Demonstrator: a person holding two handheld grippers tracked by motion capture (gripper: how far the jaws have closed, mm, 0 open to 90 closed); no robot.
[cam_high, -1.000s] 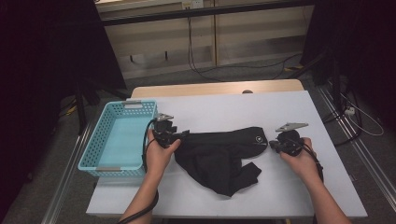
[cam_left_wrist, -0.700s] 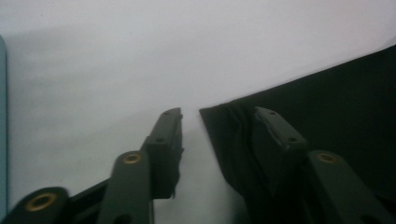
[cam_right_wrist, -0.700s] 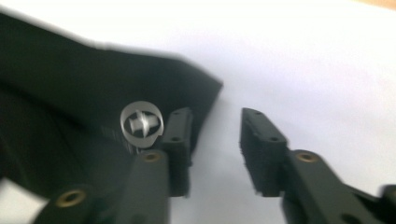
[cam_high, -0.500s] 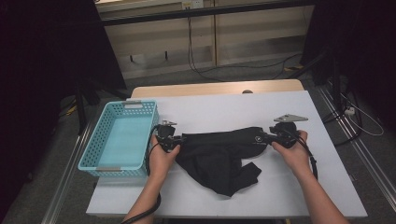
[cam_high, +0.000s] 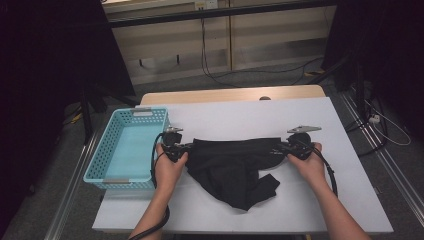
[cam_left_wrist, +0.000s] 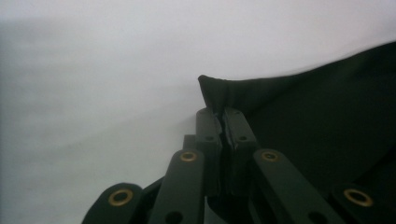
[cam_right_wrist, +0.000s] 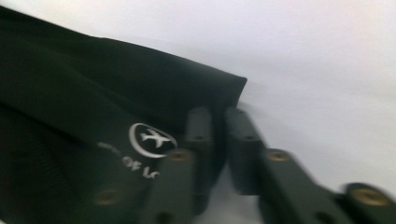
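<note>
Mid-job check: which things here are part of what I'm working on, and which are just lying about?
In the job:
- black fabric garment with a white logo
- left gripper, shut on its left corner
- right gripper, jaws just closing at its right corner

Lying about:
- light blue plastic mesh basket, nothing inside
- white table

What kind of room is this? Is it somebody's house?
Probably not a house: it looks like a lab or workshop. The white table stands between metal rails, loose cables run across the floor, and dark curtains hang at the sides.
</note>
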